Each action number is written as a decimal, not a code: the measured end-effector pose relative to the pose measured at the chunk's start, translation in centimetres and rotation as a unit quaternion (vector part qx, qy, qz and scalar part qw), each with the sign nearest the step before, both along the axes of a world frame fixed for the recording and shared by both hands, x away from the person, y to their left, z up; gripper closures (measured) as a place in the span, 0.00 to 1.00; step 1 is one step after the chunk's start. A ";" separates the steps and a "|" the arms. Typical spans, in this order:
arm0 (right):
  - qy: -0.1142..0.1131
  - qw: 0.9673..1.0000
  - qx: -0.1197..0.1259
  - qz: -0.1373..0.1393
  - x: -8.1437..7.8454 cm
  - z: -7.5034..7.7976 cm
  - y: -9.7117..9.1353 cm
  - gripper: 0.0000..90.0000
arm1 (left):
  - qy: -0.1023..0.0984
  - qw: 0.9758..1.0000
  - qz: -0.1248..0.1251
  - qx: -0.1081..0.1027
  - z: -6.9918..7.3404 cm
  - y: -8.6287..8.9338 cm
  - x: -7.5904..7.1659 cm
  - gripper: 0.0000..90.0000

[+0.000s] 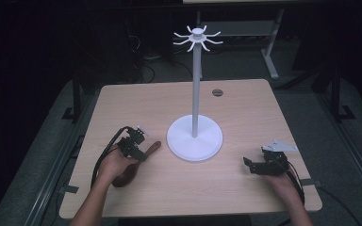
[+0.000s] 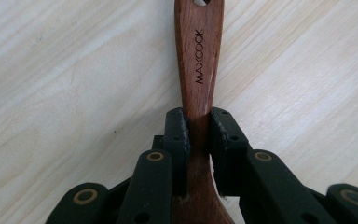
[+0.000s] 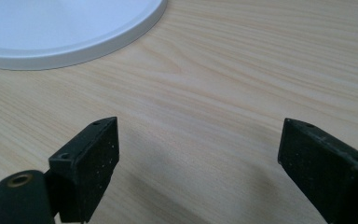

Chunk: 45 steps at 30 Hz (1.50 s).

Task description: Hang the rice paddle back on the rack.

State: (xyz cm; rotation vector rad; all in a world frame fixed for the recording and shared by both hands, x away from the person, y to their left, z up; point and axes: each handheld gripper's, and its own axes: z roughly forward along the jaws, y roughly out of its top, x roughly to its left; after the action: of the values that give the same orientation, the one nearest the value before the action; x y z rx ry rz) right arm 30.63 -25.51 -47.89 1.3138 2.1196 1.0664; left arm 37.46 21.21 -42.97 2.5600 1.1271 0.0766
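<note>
Lower left of the high view, the left hand-held gripper (image 1: 139, 140) clamps the narrow neck of a wooden spoon (image 2: 196, 70) lying flat on the desk (image 1: 245, 108), probably to lift it toward the white hook stand (image 1: 195, 94). The right hand-held gripper (image 1: 250, 164) rests released at lower right.

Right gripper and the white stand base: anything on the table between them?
Nothing: the high view shows bare table between the right gripper and the white stand base.
</note>
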 end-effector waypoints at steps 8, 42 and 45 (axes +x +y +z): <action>0.000 1.000 0.000 0.000 0.0 0.0 0.0 0.14 | -0.042 0.997 -0.019 -0.055 1.4 1.6 -0.6 0.86; 0.000 1.000 -0.002 0.001 0.0 0.0 0.0 0.14 | -0.194 0.929 -0.045 -0.312 4.4 4.6 -2.3 0.86; 0.000 1.000 -0.001 0.001 0.0 0.0 0.1 0.14 | -0.201 0.926 -0.045 -0.317 4.6 4.7 -2.4 0.86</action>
State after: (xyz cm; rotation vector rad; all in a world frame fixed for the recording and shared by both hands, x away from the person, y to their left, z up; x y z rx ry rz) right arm 30.61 -25.46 -47.89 1.3107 2.1218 1.0636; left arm 35.07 25.93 -38.33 1.8968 0.7211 0.1733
